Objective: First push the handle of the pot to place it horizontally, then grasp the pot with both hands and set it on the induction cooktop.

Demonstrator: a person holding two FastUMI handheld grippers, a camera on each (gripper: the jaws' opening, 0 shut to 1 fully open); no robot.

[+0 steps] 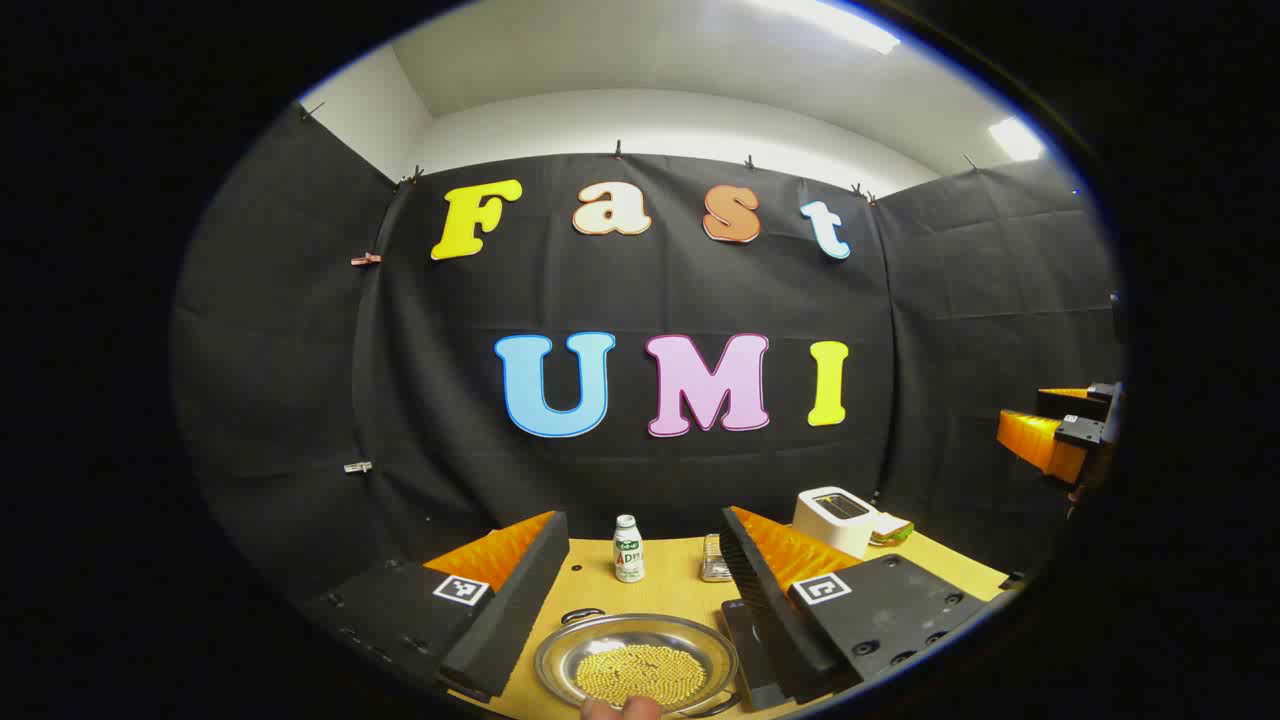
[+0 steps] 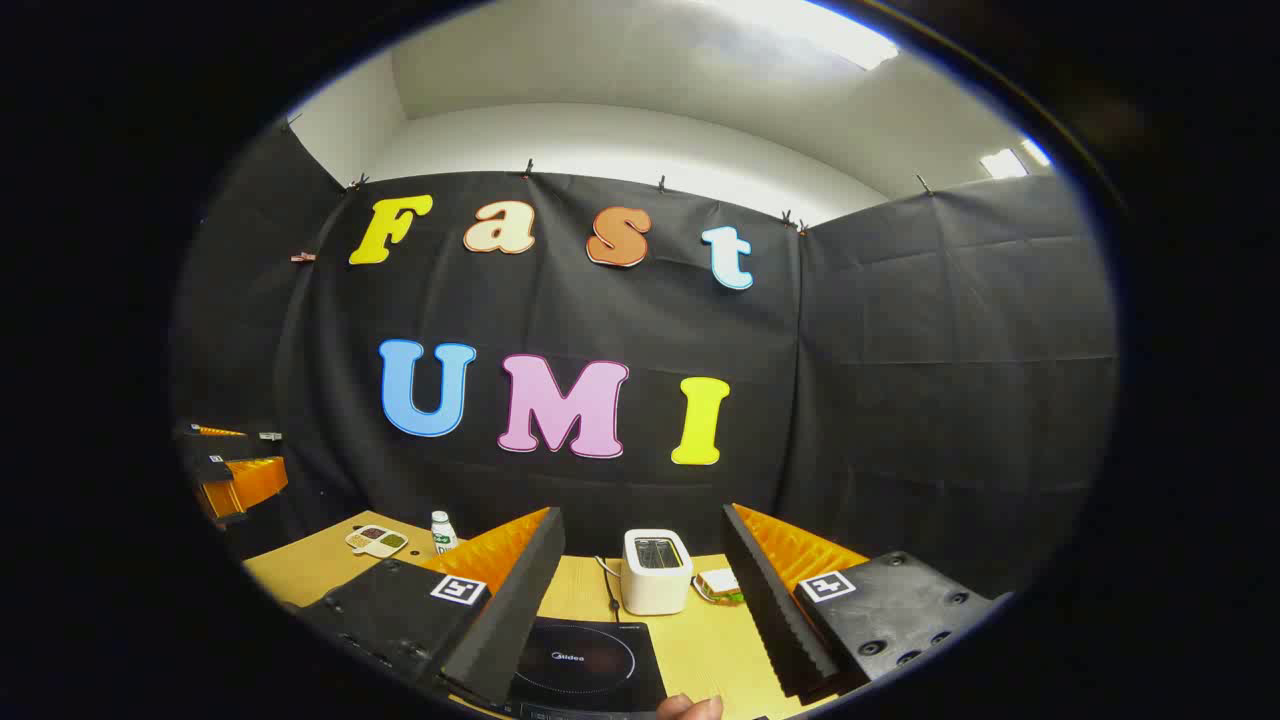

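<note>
Booth: black cloth walls on three sides of a wooden table [image 2: 300,570], white ceiling with lit panels above
Pot [image 1: 636,660]: shallow metal pan holding yellow beads, on the table low in the left gripper view, between that gripper's fingers but not touched by them
Pot handles: one loop at the far left rim [image 1: 583,615], one at the near right rim [image 1: 722,705], so the long axis runs on a diagonal
Induction cooktop [image 2: 588,668]: dark and flat, near the table's front edge, between the right gripper's fingers
Left gripper [image 1: 640,580]: fingers spread wide, holding nothing
Right gripper [image 2: 645,585]: fingers spread wide, holding nothing
Far edge: white toaster [image 2: 656,570] just behind the cooktop, a sandwich [image 2: 720,585] to its right, a small bottle [image 1: 628,548] behind the pot
Open room: bare tabletop between pot and bottle
</note>
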